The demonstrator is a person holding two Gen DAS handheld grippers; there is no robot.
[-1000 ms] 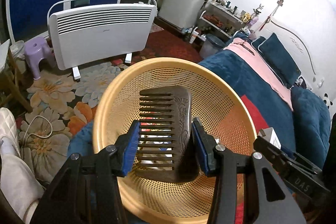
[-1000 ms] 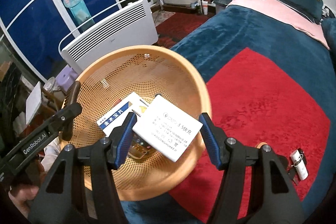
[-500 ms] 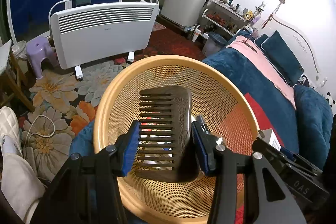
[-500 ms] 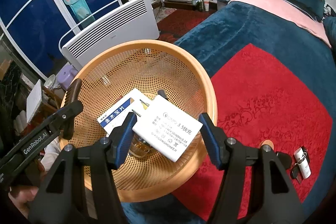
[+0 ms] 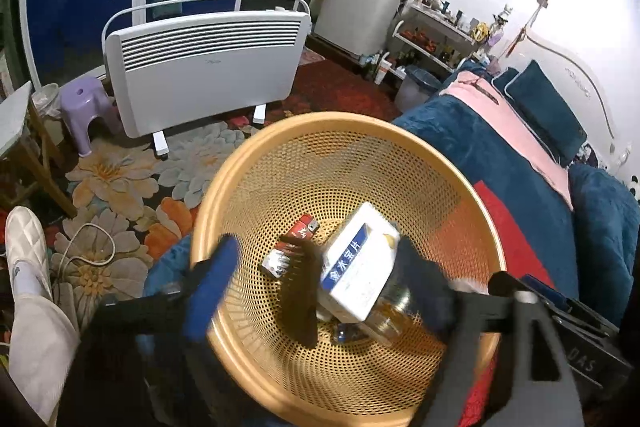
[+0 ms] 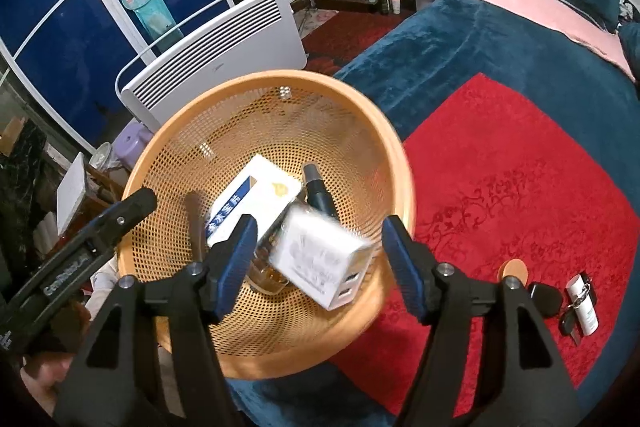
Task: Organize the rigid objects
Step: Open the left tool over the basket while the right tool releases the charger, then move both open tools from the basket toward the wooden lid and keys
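Both sets of jaws are opening over the orange basket (image 6: pixel 360 131): the comb (image 5: pixel 298 291) is released by the left gripper (image 5: pixel 316 279), the white box (image 6: pixel 320 255) by the right gripper (image 6: pixel 320 259).

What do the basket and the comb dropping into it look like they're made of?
Basket: looks like moulded plastic, matte orange-tan, with uniform punched holes and a smooth rolled rim. Comb: probably dark wood, brown and dull, though motion blur leaves that open.
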